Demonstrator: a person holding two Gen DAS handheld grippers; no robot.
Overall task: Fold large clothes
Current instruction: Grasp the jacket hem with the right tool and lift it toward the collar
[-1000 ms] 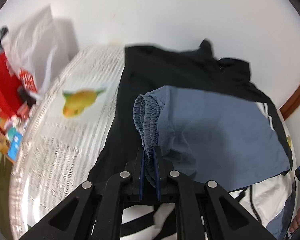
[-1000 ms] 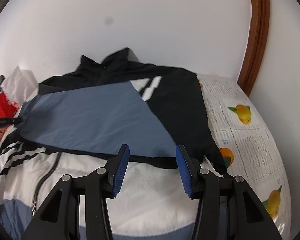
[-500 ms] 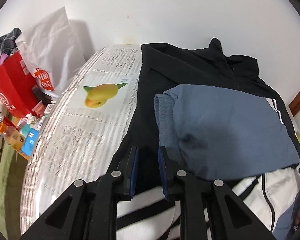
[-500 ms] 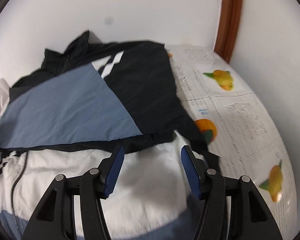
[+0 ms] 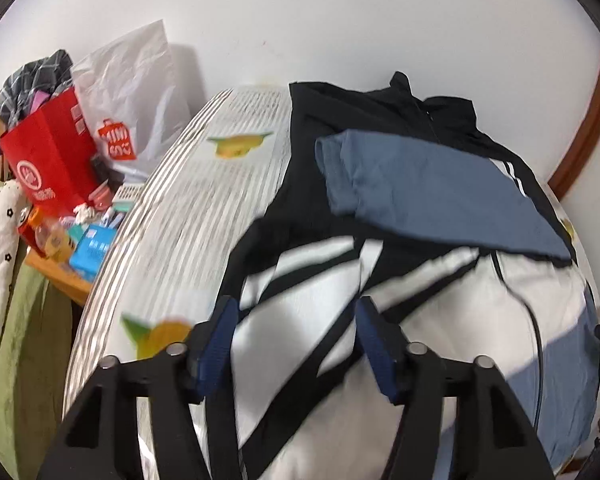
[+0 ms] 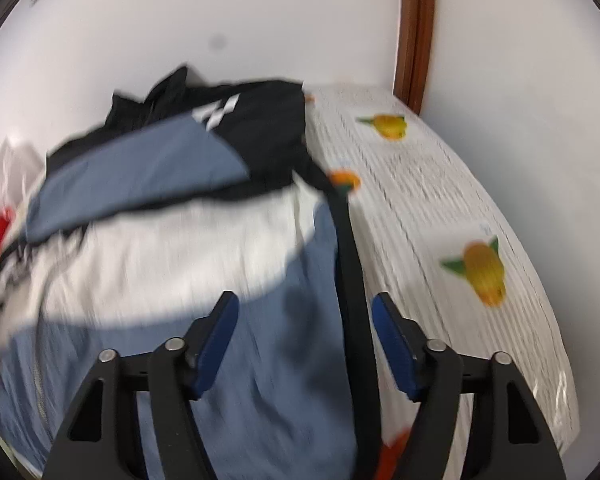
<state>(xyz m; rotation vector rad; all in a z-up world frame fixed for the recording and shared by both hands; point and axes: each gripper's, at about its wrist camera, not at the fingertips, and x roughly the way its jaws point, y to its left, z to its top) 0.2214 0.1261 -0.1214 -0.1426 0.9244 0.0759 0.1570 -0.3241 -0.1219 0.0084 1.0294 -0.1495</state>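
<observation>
Left gripper (image 5: 294, 330) has let go of the blue sleeve (image 5: 420, 188): a second ago you had its cuff pinched, now the jaws are opening with nothing between them, above the jacket (image 5: 440, 320)'s white, black-striped part. Right gripper (image 6: 304, 328) is also opening and empty, over the blue hem panel by the black side edge. Sleeve now lies folded across the jacket's chest on the fruit-print table cover (image 6: 440, 208). Looks like you're set for the bottom-up fold.
</observation>
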